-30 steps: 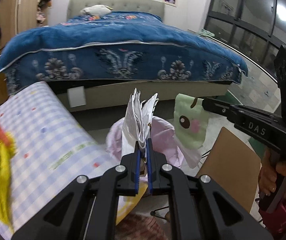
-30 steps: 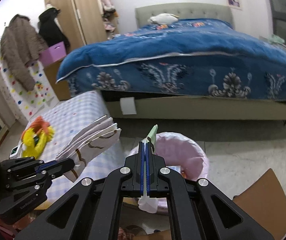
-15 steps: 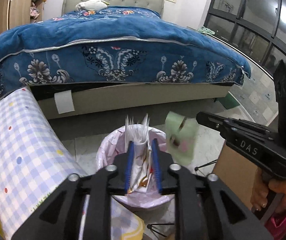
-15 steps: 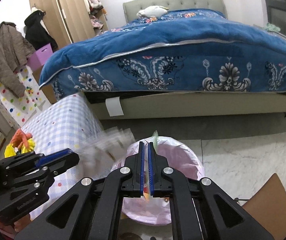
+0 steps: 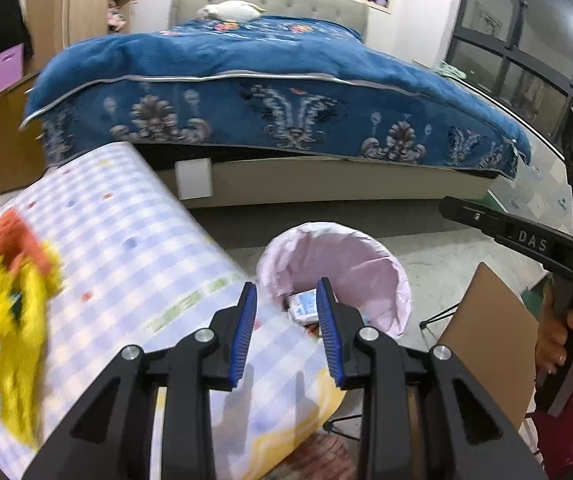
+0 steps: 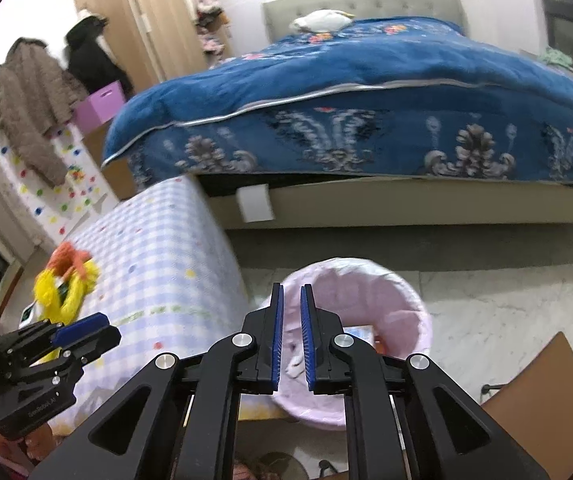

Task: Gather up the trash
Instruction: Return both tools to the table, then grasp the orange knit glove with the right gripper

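A bin with a pink liner [image 5: 366,256] stands on the floor beside the checked table; it also shows in the right wrist view [image 6: 402,304]. Wrappers and white paper lie inside it [image 5: 304,306] [image 6: 360,334]. My left gripper [image 5: 286,332] is open and empty, above the table's corner at the bin's near rim. My right gripper [image 6: 291,334] is open a little and empty, above the bin's near left rim. Each gripper shows in the other's view, the right one [image 5: 486,220] and the left one [image 6: 82,326].
A table with a blue checked cloth [image 5: 118,248] [image 6: 158,248] carries a yellow and orange plush toy [image 5: 10,300] [image 6: 64,284]. A bed with a blue quilt [image 5: 270,92] stands behind. A brown chair seat [image 5: 486,332] is at the right of the bin.
Both grippers opened. The white paper left my left gripper and the green wrapper left my right gripper; both dropped into the bin. The left gripper swung back left toward the table.
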